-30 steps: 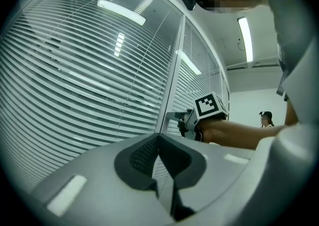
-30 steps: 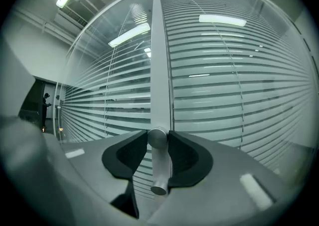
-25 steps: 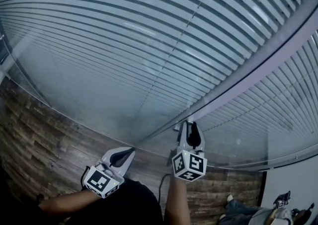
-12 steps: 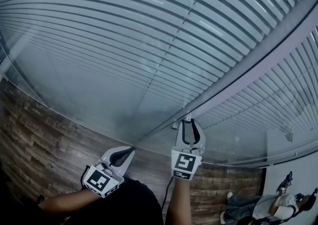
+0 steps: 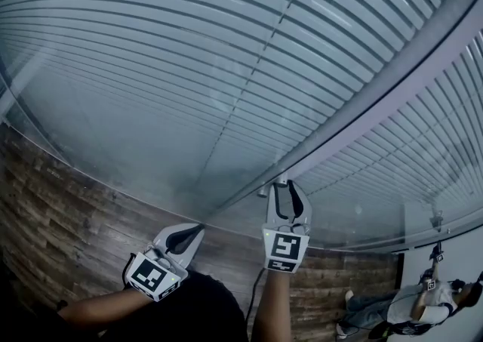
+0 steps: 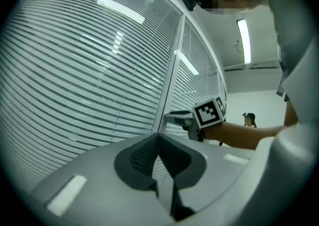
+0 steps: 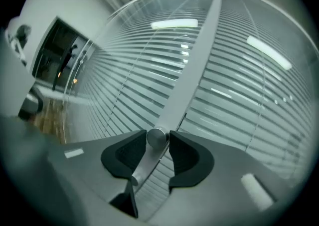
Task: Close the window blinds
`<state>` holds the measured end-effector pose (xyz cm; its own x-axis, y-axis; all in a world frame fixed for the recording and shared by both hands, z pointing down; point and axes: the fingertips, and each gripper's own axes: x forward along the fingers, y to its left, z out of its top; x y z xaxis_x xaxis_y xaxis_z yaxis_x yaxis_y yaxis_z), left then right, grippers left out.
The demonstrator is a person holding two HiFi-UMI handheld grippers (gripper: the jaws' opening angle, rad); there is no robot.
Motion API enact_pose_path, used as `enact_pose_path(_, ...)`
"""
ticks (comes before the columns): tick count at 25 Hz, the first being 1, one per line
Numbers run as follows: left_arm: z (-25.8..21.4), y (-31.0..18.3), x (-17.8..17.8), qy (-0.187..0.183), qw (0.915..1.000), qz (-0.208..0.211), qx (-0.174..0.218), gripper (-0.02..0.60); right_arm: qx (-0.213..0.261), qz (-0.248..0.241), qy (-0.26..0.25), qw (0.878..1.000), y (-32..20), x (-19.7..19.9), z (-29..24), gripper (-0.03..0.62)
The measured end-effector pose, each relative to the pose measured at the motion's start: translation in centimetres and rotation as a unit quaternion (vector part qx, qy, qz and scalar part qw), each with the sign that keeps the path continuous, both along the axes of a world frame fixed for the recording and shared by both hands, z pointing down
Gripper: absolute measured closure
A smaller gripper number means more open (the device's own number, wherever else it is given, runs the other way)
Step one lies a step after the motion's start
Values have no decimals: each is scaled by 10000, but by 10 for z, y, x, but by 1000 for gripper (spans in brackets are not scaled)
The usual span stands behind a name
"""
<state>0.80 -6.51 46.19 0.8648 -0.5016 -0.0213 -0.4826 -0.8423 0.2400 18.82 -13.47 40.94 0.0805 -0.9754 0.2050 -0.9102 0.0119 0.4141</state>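
We're facing the window blinds, which fill the glass wall ahead, their slats running level with thin dark gaps between them. Our right gripper is up at the grey frame post that divides the two panes. There's the small round metal knob, sitting right between its pads and touched on both sides, just as the jaws are easing apart. Our left gripper hangs lower and off to the left, over the wood-plank floor, jaws pinched together with nothing between them.
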Motion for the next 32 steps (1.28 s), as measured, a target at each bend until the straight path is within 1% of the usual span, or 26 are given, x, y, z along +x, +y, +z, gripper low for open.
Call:
enact_pose_path(1, 0, 0, -1, -9, 10000, -2, 6, 583, 102, 26, -563, 9984, 2, 1, -1, 430)
enact_pose_path(2, 0, 0, -3, 0, 10000, -15, 1, 583, 229, 72, -1102, 9936, 4, 2, -1, 396)
enact_pose_path(3, 0, 0, -5, 19, 10000, -32, -13, 583, 367, 134, -1519, 9876, 7, 2, -1, 393)
enact_pose_path(4, 0, 0, -6, 33, 10000, -40, -33, 583, 507, 205, -1783, 9825, 10, 2, -1, 395)
enact_pose_path(6, 3, -1, -8, 45, 10000, -41, -74, 583, 766, 317, -2026, 9757, 13, 1, -3, 399)
enact_pose_path(8, 5, -1, -11, 49, 9999, -40, -102, 583, 894, 342, -2209, 9706, 12, -3, -3, 407)
enact_pose_path(12, 8, -2, -12, 53, 9999, -49, -146, 583, 938, 473, -2509, 9623, 7, -3, -1, 419)
enact_pose_path(17, 6, -2, -12, 66, 9998, -55, -162, 583, 1077, 749, -2917, 9475, 5, 5, -3, 479)
enact_pose_path(19, 5, -2, -12, 70, 9998, -61, -161, 583, 1037, 764, -2871, 9492, 6, 7, -4, 467)
enact_pose_path(22, 6, -2, -13, 69, 9998, -57, -176, 583, 987, 626, -2615, 9581, 7, 7, -5, 470)
enact_pose_path(24, 6, -1, -12, 65, 9998, -47, -188, 583, 941, 572, -2211, 9690, 8, 6, -5, 470)
enact_pose_path(27, 12, -3, -14, 50, 9998, -62, -175, 583, 748, 487, -1483, 9849, 6, 3, 3, 470)
enact_pose_path(29, 18, -5, -14, 33, 9998, -65, -192, 583, 631, 364, -1104, 9912, 4, 2, 9, 470)
enact_pose_path(32, 11, -5, -11, 57, 9997, -7, -218, 583, 560, 190, -700, 9958, 2, 0, 3, 468)
